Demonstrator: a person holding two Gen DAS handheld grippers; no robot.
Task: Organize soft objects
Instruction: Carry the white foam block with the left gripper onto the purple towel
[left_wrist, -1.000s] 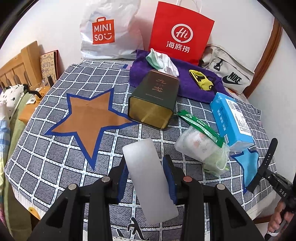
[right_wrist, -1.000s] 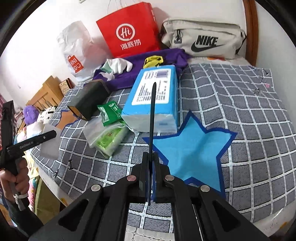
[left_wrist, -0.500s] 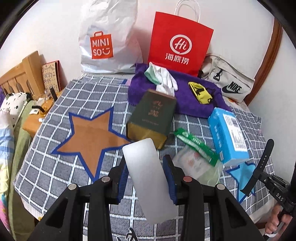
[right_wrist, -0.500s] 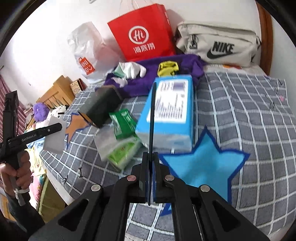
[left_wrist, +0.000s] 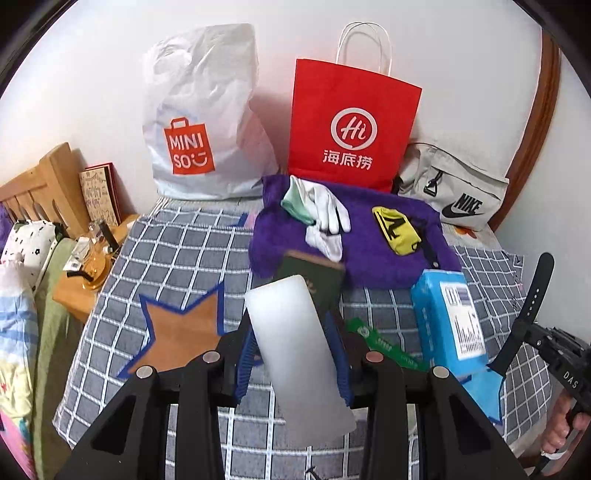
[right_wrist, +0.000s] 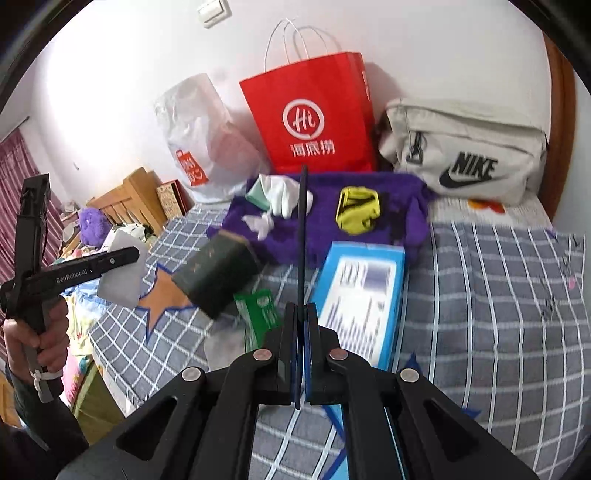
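Gloves (left_wrist: 325, 210) on towel (left_wrist: 369, 251), tin (left_wrist: 314, 280) before it, tissue box (left_wrist: 447, 317) at right, bags (left_wrist: 351, 122) behind.

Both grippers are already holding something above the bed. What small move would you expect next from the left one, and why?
Probably carrying the white translucent pad forward toward the bags at the wall, perhaps the red paper bag. The left gripper grips it clear of the checked bedspread, while the right gripper is clamped on a thin black strap. The destination is a guess.

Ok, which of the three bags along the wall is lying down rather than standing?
The beige Nike bag, at the right end. It lies on its side, while the red paper bag and white Miniso bag stand upright.
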